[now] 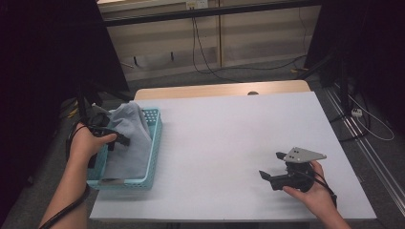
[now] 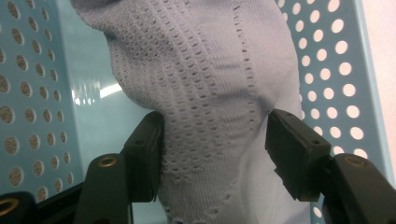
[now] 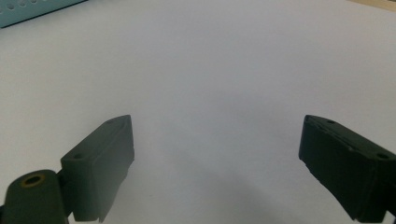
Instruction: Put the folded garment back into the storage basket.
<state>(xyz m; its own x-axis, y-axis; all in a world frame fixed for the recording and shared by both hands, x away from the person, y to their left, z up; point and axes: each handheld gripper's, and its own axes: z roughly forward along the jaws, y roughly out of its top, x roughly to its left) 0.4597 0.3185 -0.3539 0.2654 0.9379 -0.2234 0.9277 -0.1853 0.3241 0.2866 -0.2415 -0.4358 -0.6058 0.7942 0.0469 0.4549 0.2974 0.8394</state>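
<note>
Your left tongs (image 2: 212, 154) sit in the blue basket (image 1: 154, 143) at the worktop's (image 1: 229, 143) left edge, jaws astride the grey cloth (image 2: 210, 84), left pad touching, right just clear. Your right tongs (image 3: 215, 163) rest open, empty, on the worktop.

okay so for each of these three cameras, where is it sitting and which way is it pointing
High view: above the person's side, facing forward and down on the white table; both forearms, left gripper and right gripper show.
Left gripper view: rides the left gripper, looking into the teal basket; its two jaws flank the grey knit cloth.
Right gripper view: rides the right gripper, facing bare tabletop between open jaws.
Shared: the high and left gripper views both show basket and cloth.
</note>
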